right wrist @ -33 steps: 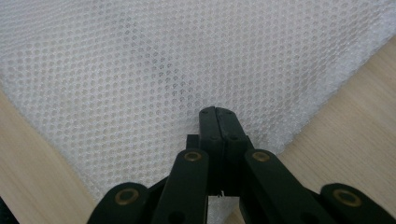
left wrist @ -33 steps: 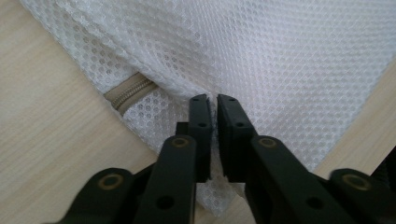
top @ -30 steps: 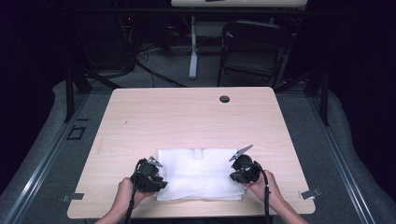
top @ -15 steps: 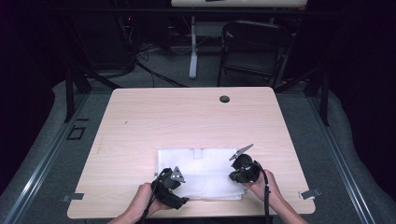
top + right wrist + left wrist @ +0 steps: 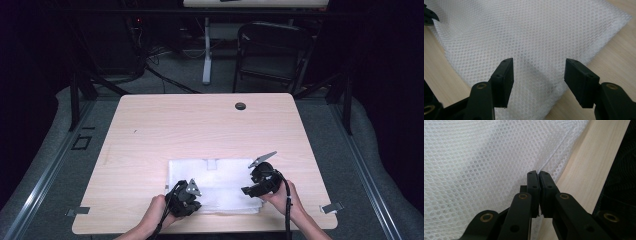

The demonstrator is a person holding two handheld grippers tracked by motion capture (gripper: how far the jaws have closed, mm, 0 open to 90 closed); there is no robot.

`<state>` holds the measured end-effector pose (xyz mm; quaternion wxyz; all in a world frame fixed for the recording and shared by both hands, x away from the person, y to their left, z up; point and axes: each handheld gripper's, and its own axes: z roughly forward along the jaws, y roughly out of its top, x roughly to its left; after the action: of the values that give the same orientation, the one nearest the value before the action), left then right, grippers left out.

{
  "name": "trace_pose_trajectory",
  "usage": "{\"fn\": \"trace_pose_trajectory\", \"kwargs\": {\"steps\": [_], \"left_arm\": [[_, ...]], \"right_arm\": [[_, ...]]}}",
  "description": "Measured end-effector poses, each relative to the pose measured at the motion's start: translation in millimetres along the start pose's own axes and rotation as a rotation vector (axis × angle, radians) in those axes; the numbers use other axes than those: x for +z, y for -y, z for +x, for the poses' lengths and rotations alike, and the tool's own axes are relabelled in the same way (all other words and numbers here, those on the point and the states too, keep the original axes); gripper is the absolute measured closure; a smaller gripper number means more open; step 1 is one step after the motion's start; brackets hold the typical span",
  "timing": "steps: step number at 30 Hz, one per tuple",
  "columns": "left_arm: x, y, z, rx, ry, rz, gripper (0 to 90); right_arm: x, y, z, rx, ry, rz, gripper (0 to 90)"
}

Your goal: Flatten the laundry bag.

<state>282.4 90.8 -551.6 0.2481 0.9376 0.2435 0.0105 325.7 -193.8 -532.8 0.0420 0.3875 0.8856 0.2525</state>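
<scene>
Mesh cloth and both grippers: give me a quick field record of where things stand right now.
cloth: white mesh cloth, flat on the table near its front edge
left gripper: jaws closed on the cloth's edge, close to the table's front edge
right gripper: jaws open, over the cloth near its corner, nothing held
hands: one behind each gripper, at the table's front edge
far table: a dark round hole
</scene>
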Motion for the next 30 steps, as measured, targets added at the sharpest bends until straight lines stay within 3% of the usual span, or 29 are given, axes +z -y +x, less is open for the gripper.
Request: {"fn": "trace_pose_trajectory", "kwargs": {"steps": [10, 15, 23, 30], "left_arm": [[-13.4, -10.4, 6.9, -0.069, 0.002, -0.059, 89.0], [-19.7, -15.2, 13.1, -0.095, -0.005, -0.081, 89.0], [-22.4, -20.9, 17.5, -0.136, -0.024, -0.093, 89.2], [-22.9, -21.1, 20.6, -0.156, -0.03, -0.101, 89.2]], "right_arm": [[-15.9, 2.6, 5.2, 0.002, 0.001, -0.043, 43.0], [-27.1, 11.4, 8.2, 0.004, -0.014, -0.081, 53.0], [-41.3, 25.5, 23.4, -0.046, -0.016, -0.116, 80.5], [-33.1, 29.7, 36.1, -0.108, -0.037, -0.076, 89.6]]}}
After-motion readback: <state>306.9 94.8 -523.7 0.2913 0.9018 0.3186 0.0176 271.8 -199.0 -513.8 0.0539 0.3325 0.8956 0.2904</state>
